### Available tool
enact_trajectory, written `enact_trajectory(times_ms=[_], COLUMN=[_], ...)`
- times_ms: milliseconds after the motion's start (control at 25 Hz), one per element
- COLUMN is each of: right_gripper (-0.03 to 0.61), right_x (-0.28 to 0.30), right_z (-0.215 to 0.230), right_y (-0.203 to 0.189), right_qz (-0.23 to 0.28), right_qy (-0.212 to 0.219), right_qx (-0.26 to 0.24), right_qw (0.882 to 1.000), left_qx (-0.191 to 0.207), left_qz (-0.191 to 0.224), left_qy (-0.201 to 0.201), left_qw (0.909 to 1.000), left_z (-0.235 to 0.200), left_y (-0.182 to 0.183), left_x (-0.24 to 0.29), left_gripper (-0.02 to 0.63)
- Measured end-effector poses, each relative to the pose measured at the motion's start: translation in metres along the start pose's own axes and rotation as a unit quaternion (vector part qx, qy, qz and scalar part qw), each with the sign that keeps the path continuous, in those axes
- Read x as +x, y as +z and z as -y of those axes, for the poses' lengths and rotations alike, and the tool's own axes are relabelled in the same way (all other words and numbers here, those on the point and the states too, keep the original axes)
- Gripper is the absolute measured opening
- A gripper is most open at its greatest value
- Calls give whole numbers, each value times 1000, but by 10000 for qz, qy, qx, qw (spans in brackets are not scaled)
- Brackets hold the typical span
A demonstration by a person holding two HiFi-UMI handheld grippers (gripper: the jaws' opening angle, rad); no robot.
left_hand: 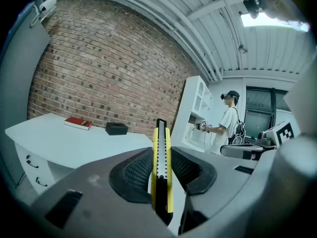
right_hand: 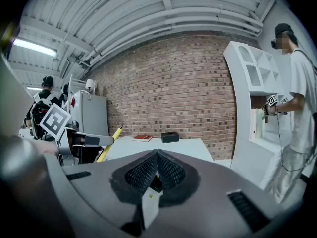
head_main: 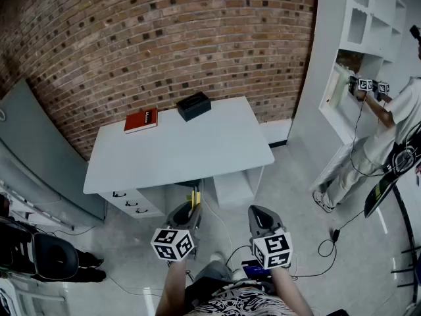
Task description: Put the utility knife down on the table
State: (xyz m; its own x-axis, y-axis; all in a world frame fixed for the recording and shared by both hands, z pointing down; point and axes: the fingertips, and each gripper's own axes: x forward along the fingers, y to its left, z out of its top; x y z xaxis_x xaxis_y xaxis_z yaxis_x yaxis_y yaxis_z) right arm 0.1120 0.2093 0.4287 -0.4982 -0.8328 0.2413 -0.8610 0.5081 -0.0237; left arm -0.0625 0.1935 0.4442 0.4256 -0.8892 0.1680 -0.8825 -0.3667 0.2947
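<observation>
A yellow utility knife [head_main: 195,198] stands upright between the jaws of my left gripper [head_main: 189,210], which is shut on it, in front of the white table [head_main: 197,151] and below its near edge. In the left gripper view the knife [left_hand: 161,148] rises from between the black pads [left_hand: 133,175], with the table [left_hand: 64,142] ahead and to the left. My right gripper [head_main: 258,216] hangs beside it, jaws together and empty. The right gripper view shows its pads [right_hand: 143,171] meeting at the tip and the knife [right_hand: 110,144] off to the left.
A red book [head_main: 141,120] and a black box [head_main: 193,105] lie at the table's far edge by the brick wall. Drawers [head_main: 128,203] sit under the table's left side. A person [head_main: 378,140] works at a white shelf unit [head_main: 358,38] at right. Cables trail on the floor.
</observation>
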Motion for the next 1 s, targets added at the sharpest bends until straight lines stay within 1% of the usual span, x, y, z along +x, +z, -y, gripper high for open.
enact_trajectory(times_ms=[280, 520, 640, 840, 1000], right_gripper=[2, 2, 2, 2, 2], right_x=[0, 18, 27, 56, 100], right_z=[-5, -8, -3, 5, 21], right_y=[2, 4, 6, 7, 8], right_qz=[-32, -5, -4, -120, -207], right_qy=[82, 321, 302, 327, 306], right_qx=[86, 208, 300, 319, 317], right_qw=[9999, 9993, 9991, 9989, 9988], left_qx=[-9, -34, -35, -107, -122], left_qz=[-17, 68, 79, 53, 10], left_qy=[11, 129, 157, 192, 174], left_qw=[10000, 9999, 9998, 9997, 9998], left_z=[-2, -16, -20, -38, -65], left_y=[4, 13, 18, 23, 29], left_x=[-7, -2, 3, 24, 63], left_gripper=[118, 118, 118, 118, 118])
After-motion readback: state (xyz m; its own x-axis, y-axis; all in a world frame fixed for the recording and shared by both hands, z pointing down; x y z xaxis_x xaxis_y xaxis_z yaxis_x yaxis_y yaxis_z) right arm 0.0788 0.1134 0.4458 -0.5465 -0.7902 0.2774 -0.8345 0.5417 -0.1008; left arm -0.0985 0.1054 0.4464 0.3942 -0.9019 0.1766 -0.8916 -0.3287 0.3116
